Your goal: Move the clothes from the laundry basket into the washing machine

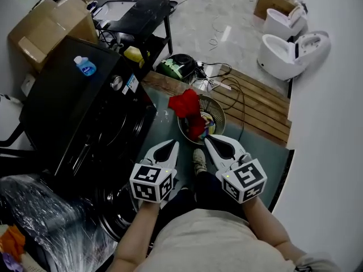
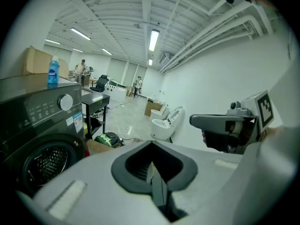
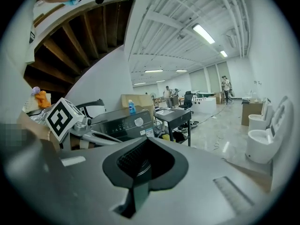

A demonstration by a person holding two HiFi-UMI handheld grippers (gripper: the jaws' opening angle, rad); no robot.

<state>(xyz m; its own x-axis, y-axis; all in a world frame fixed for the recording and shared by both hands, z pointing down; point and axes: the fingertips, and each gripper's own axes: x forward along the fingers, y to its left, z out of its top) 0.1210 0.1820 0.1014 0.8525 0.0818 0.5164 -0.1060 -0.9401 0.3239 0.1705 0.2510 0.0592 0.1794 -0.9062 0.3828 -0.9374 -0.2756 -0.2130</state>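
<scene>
A round laundry basket (image 1: pixel 218 115) stands on the floor ahead of me, with a red garment (image 1: pixel 187 104) heaped over its left rim and more clothes inside. The black washing machine (image 1: pixel 79 112) is at my left; its drum door shows in the left gripper view (image 2: pixel 44 161). My left gripper (image 1: pixel 172 145) and right gripper (image 1: pixel 210 140) hover side by side just short of the basket, both shut and holding nothing. In the left gripper view the left gripper (image 2: pixel 151 167) has its jaws together. The right gripper (image 3: pixel 139 167) looks the same in its own view.
A blue bottle (image 1: pixel 85 66) stands on the washer top. A black table (image 1: pixel 142 13) and cardboard boxes (image 1: pixel 48 27) are behind it. Cables and a wooden pallet (image 1: pixel 255 103) lie right of the basket, with white toilets (image 1: pixel 292 47) beyond. A plastic-wrapped bundle (image 1: pixel 45 220) sits near left.
</scene>
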